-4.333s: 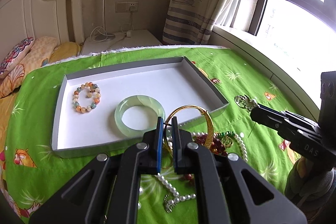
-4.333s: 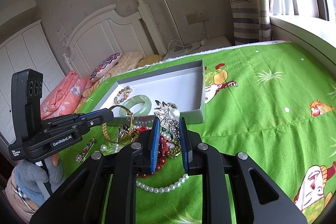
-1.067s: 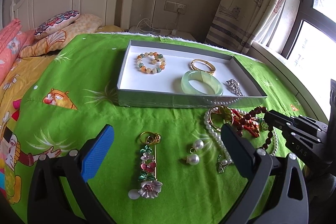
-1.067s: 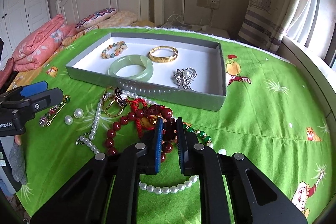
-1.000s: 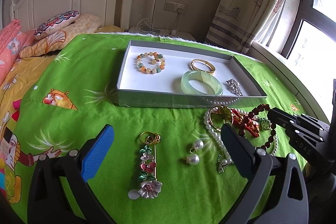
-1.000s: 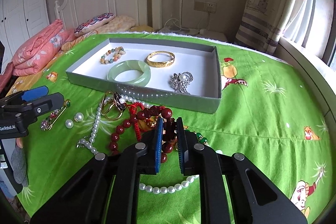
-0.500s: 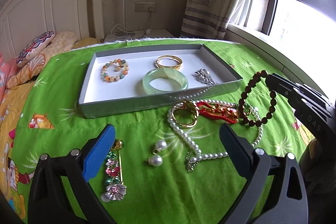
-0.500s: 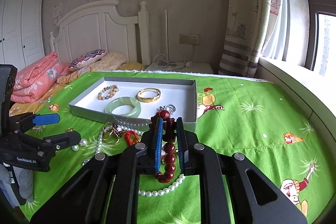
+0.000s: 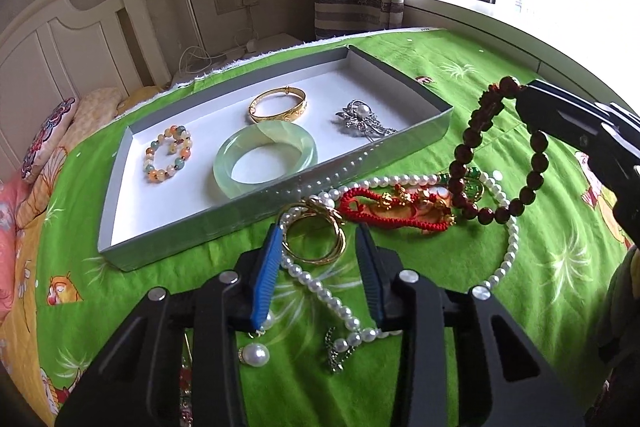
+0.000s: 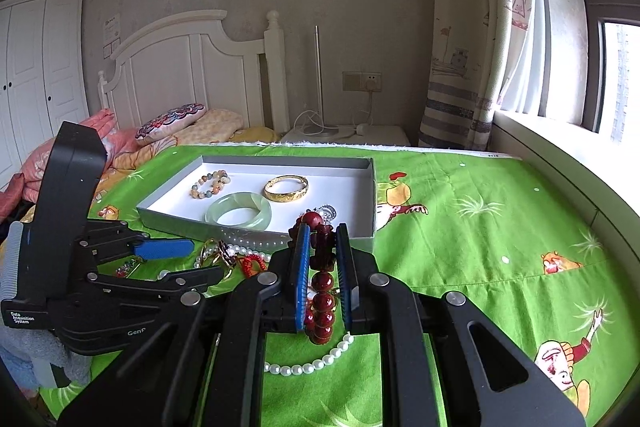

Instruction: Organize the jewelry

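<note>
The right gripper [image 10: 322,255] is clamped on a dark red bead bracelet [image 9: 498,155], whose loop hangs free in the air below its tips, lifted clear of the green bedspread [image 9: 460,367]; in the right wrist view the beads run down between the two blue pads. The left gripper [image 9: 318,267] stands parted, its jaws set either side of a cluster of gold rings [image 9: 314,237] that lies on the bedspread, though whether the pads touch the rings cannot be told. A pearl necklace [image 9: 508,239] winds under and past the rings, and at about two o'clock from them lies a red cord bracelet [image 9: 384,209] with gold charms. A loose pearl earring [image 9: 255,354] sits at about seven o'clock from the rings. At twelve o'clock from the left gripper rests a shallow grey tray [image 9: 136,203] with a white floor, holding a pale green jade bangle [image 9: 266,157], a gold bangle [image 9: 278,103] at its one o'clock, a pastel bead bracelet [image 9: 168,159] at its nine o'clock, and a silver brooch [image 9: 362,119] at its two o'clock.
</note>
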